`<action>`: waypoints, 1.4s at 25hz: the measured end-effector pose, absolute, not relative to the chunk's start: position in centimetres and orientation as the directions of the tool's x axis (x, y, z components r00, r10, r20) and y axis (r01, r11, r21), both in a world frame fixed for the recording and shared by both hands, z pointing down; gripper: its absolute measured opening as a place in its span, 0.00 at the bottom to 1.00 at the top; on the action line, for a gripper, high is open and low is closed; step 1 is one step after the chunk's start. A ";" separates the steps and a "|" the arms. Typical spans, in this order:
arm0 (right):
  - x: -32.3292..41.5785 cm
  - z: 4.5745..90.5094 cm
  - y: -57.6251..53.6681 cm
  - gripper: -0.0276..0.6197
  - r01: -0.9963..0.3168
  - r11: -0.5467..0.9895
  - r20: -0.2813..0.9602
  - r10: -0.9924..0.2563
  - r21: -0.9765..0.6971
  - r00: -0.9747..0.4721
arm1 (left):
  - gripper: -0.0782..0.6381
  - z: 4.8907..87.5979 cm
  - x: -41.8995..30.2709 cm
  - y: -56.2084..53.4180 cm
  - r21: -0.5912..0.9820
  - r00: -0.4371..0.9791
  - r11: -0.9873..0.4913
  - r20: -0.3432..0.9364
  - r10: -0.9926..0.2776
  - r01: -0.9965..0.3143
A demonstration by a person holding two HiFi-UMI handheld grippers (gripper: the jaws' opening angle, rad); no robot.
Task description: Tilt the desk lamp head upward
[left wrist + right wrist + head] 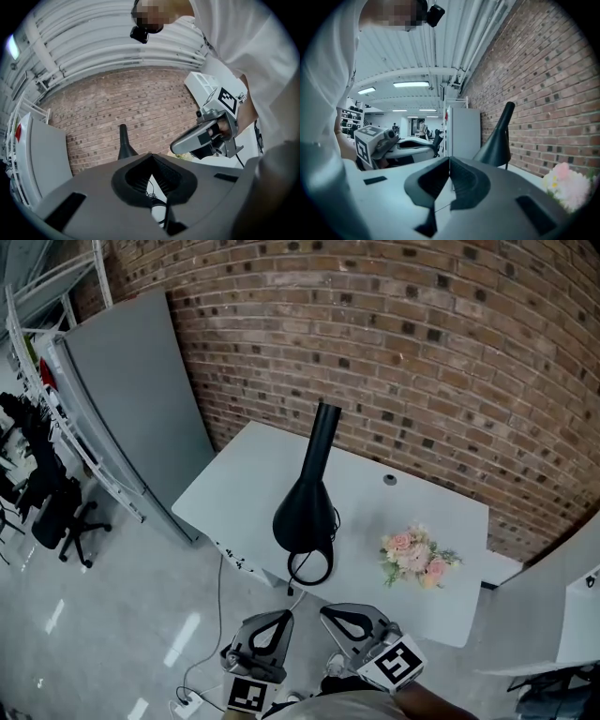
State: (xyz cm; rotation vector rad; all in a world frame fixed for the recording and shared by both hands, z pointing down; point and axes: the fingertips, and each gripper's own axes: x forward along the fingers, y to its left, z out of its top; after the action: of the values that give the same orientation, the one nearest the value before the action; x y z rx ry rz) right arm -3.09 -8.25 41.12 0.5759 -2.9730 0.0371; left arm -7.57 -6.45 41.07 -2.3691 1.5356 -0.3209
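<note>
Left claw (283, 615) and right claw (326, 612) are both pinched closed and empty, short of the counter (246, 486) edge. Desk lamp (305, 510) stands untouched, with a flower bunch (415, 557) near it.

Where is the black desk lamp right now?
In the head view the black cone-shaded desk lamp stands near the middle of the white desk, left of the pink flower bunch.
</note>
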 end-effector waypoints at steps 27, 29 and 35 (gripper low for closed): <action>-7.2 51.0 -19.7 0.25 -0.504 0.853 0.356 -0.516 0.134 -0.779 | 0.29 50.6 -12.9 -19.6 -0.278 0.419 -0.459 0.192 -0.887 -0.844; -7.2 51.2 -20.5 0.25 -0.526 0.839 0.357 -0.537 0.138 -0.764 | 0.30 50.5 -13.3 -20.1 -0.263 0.419 -0.457 0.188 -0.888 -0.850; -7.9 52.5 -22.2 0.25 -0.554 0.817 0.361 -0.571 0.162 -0.737 | 0.30 52.4 -14.5 -22.1 -0.272 0.420 -0.464 0.206 -0.884 -0.843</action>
State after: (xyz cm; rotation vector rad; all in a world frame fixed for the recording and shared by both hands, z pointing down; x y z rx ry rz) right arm -7.93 -22.22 52.52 0.8438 -2.6028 -0.0607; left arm -14.46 -22.10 52.44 -2.5383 1.5526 -0.4878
